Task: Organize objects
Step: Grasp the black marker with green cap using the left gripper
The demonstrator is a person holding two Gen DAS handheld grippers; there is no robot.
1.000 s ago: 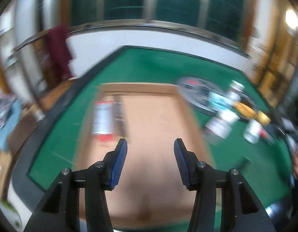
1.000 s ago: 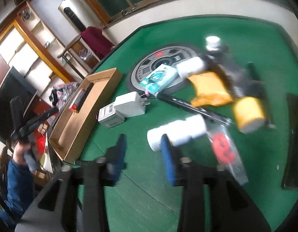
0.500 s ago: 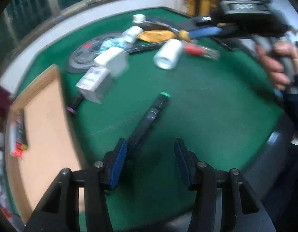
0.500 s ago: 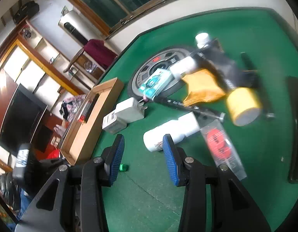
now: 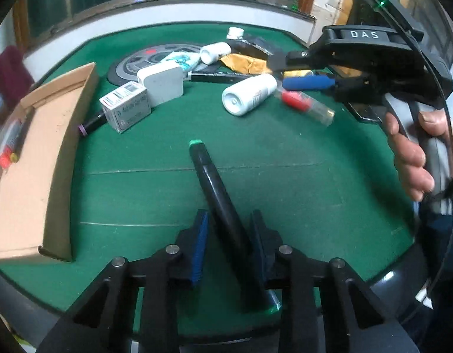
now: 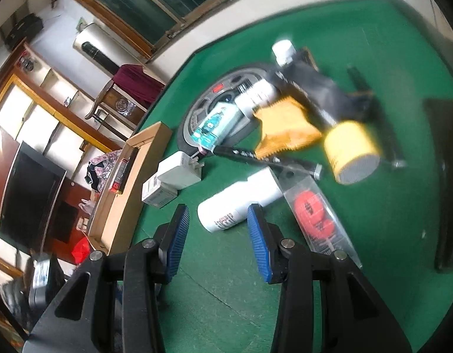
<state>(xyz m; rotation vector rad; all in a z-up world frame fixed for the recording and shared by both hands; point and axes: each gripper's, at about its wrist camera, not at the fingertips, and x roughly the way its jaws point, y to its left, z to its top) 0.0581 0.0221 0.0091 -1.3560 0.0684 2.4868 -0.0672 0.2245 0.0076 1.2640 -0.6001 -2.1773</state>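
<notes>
box [image 5: 35,158]: far left on bench [image 5: 285,194] | left tongs [image 5: 229,244]: just narrowed around black marker [image 5: 217,194], near centre, probably touching | marker: light, stiff, slick; grasp mid-barrel | right tongs [image 6: 217,235]: released, before white bottle [image 6: 238,203]

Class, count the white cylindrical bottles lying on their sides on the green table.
2: one large bottle just ahead of the right gripper; one smaller bottle on the round grey disc. Others may be hidden.

My left hand-held gripper [image 5: 229,244] has just been closing its jaws around a black marker [image 5: 217,197] with a green cap, which is lying on the green bench [image 5: 300,182]. A cardboard tray [image 5: 35,158] is lying at the left, and my right hand-held gripper [image 5: 308,73] is hovering over the white bottle [image 5: 250,94].
</notes>
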